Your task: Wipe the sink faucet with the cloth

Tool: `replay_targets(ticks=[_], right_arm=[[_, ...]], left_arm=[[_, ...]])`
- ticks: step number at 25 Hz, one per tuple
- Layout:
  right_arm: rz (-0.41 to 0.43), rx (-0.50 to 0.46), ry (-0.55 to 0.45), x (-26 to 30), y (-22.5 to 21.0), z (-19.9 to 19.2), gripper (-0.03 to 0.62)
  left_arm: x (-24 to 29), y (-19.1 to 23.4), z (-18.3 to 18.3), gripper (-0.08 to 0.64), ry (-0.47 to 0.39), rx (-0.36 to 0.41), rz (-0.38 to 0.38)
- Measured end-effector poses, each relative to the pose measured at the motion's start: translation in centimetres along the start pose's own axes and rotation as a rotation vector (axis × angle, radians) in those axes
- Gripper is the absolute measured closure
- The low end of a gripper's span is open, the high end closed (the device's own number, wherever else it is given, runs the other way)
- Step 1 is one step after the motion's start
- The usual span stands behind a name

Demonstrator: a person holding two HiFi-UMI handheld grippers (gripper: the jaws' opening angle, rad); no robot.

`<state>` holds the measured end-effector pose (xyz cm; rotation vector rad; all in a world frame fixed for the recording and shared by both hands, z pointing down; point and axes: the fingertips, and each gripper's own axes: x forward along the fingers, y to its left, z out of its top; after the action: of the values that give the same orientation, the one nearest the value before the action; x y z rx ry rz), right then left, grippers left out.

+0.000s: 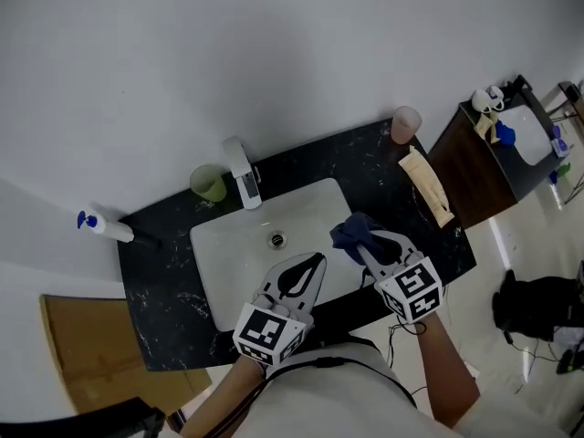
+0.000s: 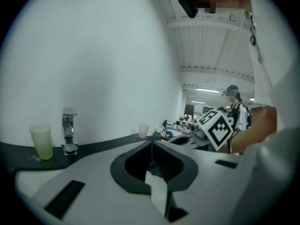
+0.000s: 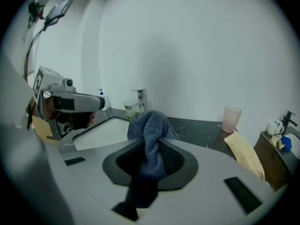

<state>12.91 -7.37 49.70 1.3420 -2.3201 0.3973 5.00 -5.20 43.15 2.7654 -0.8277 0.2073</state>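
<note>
Cloth (image 1: pixel 349 230) in right gripper (image 1: pixel 367 243) overhangs sink's (image 1: pixel 306 215) right edge.

The head view looks steeply down from above the near edge of the counter (image 1: pixel 155 308), taking in sink (image 1: pixel 306 210) and faucet (image 1: pixel 243 173). The camera on the left tool (image 1: pixel 315 263) looks low toward the far right. The one on the right tool (image 1: pixel 363 241) faces the far wall (image 1: pixel 274 53). All three share the faucet.

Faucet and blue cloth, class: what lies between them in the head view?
Between faucet and cloth lies only bare white sink basin, shown in the head view; the drain sits off that line. The right gripper holds the cloth.
</note>
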Motion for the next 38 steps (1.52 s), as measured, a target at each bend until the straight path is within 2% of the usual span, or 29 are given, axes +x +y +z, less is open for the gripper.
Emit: replay_targets(ticks=[8, 13, 18, 23, 29, 33, 38], right_arm=[[0.195, -0.145, -0.144, 6.8, 5.1, 9.6, 0.514], [0.280, -0.144, -0.200, 9.8, 5.9, 13.6, 0.514], [0.360, -0.028, -0.226, 13.7, 5.5, 13.9, 0.514], [0.368, 0.152, -0.278, 18.0, 3.3, 13.7, 0.514], [0.403, 0.331, -0.389, 23.1, 1.3, 17.4, 0.513], [0.422, 0.376, -0.415, 24.9, 1.0, 19.5, 0.514], [0.384, 0.403, -0.327, 27.5, 0.5, 16.1, 0.514]], left_arm=[[-5.0, 6.7, 2.6, 0.549, -0.084, -0.017, 0.242], [-7.3, 9.1, 3.4, 0.549, -0.124, -0.056, 0.335], [-8.4, 10.3, 4.0, 0.549, -0.130, -0.083, 0.389], [-9.0, 10.8, 4.2, 0.549, -0.114, -0.114, 0.424], [-9.1, 11.0, 4.9, 0.549, -0.113, -0.125, 0.456], [-9.5, 11.4, 4.6, 0.549, -0.105, -0.126, 0.478], [-9.6, 11.9, 4.3, 0.549, -0.102, -0.141, 0.496]])
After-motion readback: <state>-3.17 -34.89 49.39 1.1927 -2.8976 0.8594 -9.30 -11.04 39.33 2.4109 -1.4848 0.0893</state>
